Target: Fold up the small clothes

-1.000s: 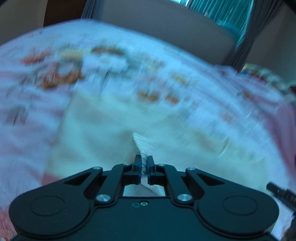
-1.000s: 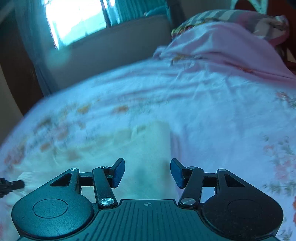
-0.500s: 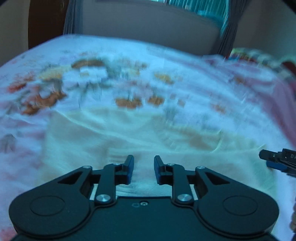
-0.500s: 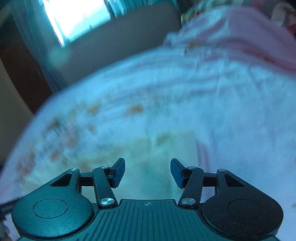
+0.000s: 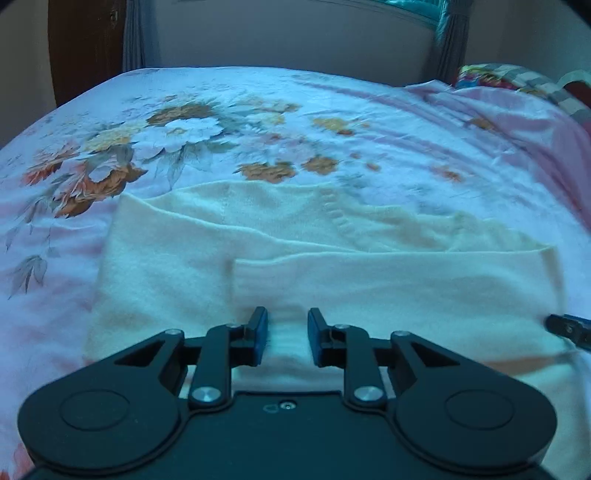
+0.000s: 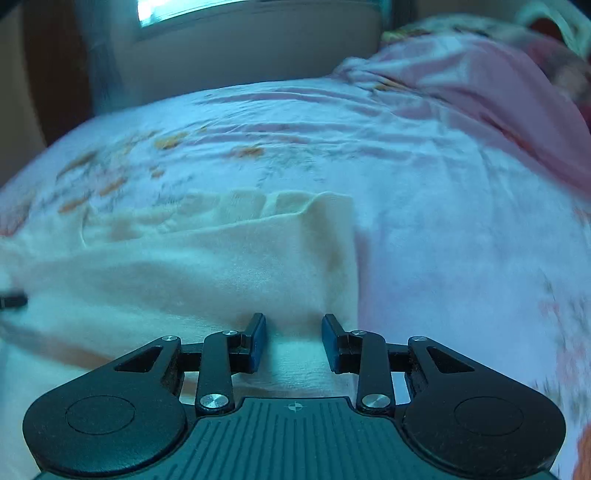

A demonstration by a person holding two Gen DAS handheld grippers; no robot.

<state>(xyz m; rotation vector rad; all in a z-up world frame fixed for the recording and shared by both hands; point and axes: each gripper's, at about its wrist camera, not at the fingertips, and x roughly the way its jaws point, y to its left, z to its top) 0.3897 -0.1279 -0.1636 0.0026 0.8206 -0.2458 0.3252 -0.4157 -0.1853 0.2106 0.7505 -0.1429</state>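
A cream knitted garment (image 5: 332, 280) lies flat on the flowered bedsheet (image 5: 184, 129), with a sleeve folded across its front. My left gripper (image 5: 284, 314) hovers over the garment's near edge, open, with cloth lying under the gap and no pad pressing on it. The right gripper's tip (image 5: 569, 328) shows at the garment's right side. In the right wrist view the garment (image 6: 184, 277) fills the lower left. My right gripper (image 6: 293, 321) is over its near right corner. Its jaws are closing with cloth between them, the pads still apart from it. The left gripper's tip (image 6: 13, 301) shows at the left edge.
A pink blanket (image 6: 480, 92) is heaped at the far right of the bed, with a patterned pillow (image 5: 517, 77) behind it. A pale wall (image 5: 295, 37), curtains (image 5: 448, 40) and a bright window (image 6: 192, 11) stand beyond the bed's far edge.
My left gripper let go of the pinched fold of cloth and opened. The garment now lies flat. My right gripper came down over the garment's right corner and its jaws narrowed.
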